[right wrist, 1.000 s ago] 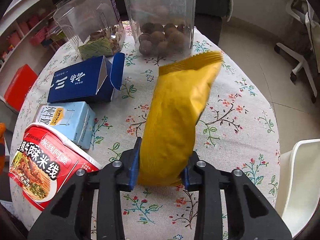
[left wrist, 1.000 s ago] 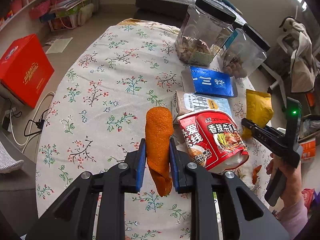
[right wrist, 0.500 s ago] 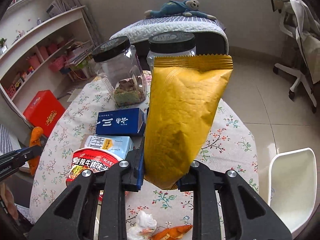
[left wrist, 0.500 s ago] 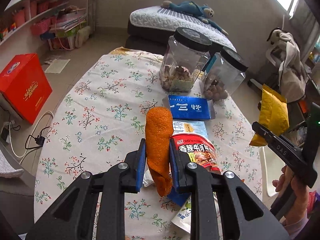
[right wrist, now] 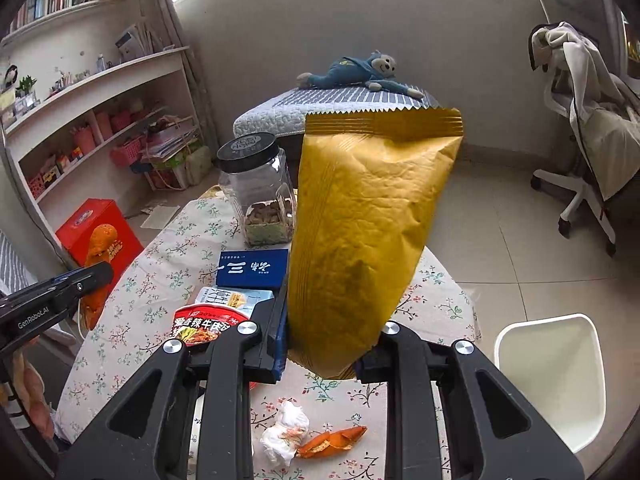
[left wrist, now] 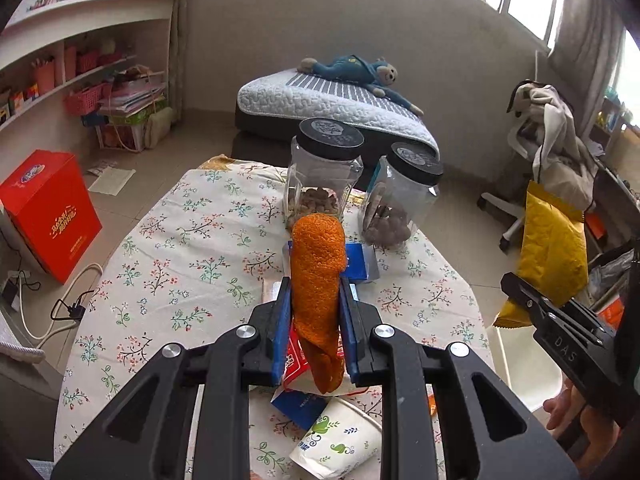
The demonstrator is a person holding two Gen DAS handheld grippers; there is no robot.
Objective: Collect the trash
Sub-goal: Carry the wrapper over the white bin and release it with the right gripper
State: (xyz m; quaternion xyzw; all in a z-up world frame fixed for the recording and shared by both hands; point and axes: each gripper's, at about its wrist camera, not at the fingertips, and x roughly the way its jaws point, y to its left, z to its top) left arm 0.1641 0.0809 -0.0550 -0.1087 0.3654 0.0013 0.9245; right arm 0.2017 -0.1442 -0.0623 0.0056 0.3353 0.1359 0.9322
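My left gripper [left wrist: 314, 332] pinches an orange peel strip [left wrist: 318, 280] at frame centre, held upright above the floral table [left wrist: 180, 248]. My right gripper [right wrist: 322, 344] clamps the bottom end of a yellow snack bag [right wrist: 360, 232], which fills the frame centre. Below it, at lower centre: crumpled tissue [right wrist: 284, 432] and another peel piece [right wrist: 332, 438] on the cloth. Red noodle cup [right wrist: 202, 326] left of centre, blue box [right wrist: 252, 268] above it. White bin [right wrist: 552, 376] at lower right.

Orange peel [left wrist: 318, 280] upright, yellow packet [right wrist: 368, 240] upright
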